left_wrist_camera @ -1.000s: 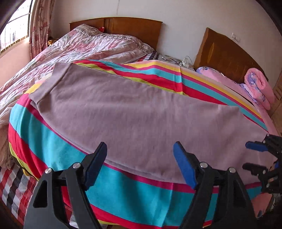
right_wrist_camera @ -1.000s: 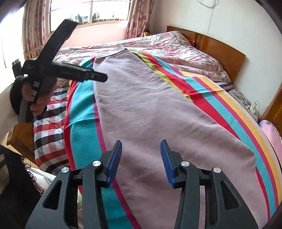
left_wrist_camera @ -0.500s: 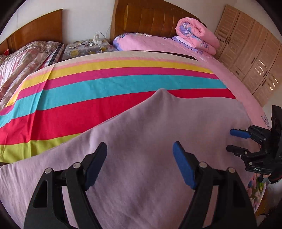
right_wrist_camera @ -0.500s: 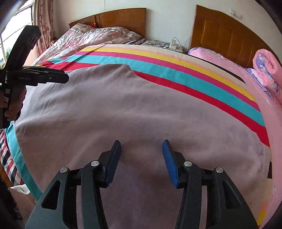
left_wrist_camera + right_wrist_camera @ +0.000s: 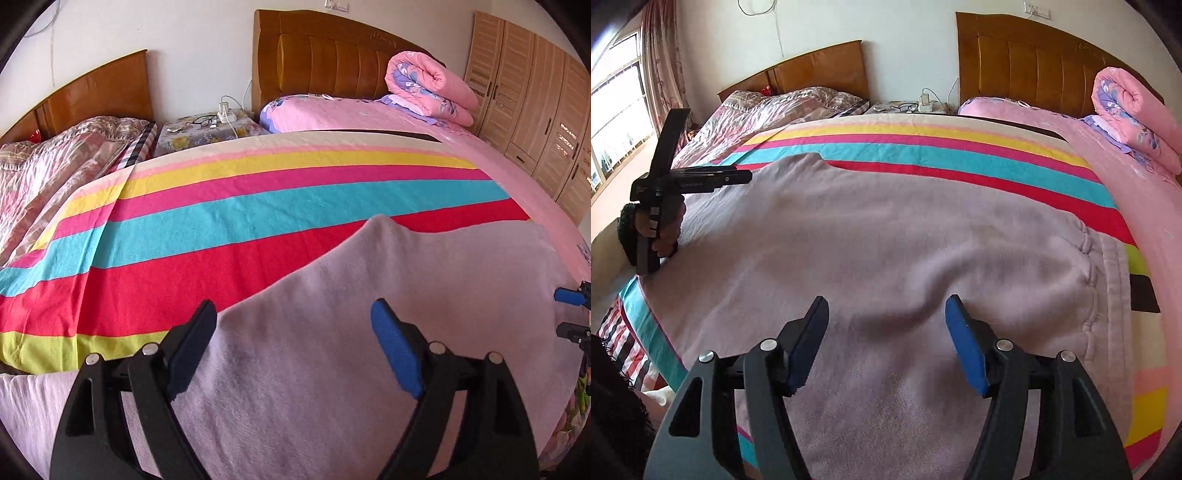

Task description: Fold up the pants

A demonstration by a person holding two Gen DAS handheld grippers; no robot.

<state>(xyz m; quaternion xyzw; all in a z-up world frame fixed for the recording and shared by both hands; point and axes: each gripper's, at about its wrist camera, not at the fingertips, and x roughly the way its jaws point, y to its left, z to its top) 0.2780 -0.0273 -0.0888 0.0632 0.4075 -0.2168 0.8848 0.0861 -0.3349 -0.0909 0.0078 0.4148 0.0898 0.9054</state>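
Only my right wrist view shows the gathered elastic waistband (image 5: 1087,284) of the pants (image 5: 886,240), their soft mauve fleece lying flat on the striped blanket (image 5: 960,155) across the bed, while my left wrist view reaches a wooden wardrobe (image 5: 535,110) beyond the blanket. My left gripper (image 5: 291,350) hovers over the pants with fingers (image 5: 397,354) spread wide, holding nothing. My right gripper (image 5: 886,341) hangs just above a low rumple in the fleece near the waistband, fingers (image 5: 966,345) likewise apart and empty.
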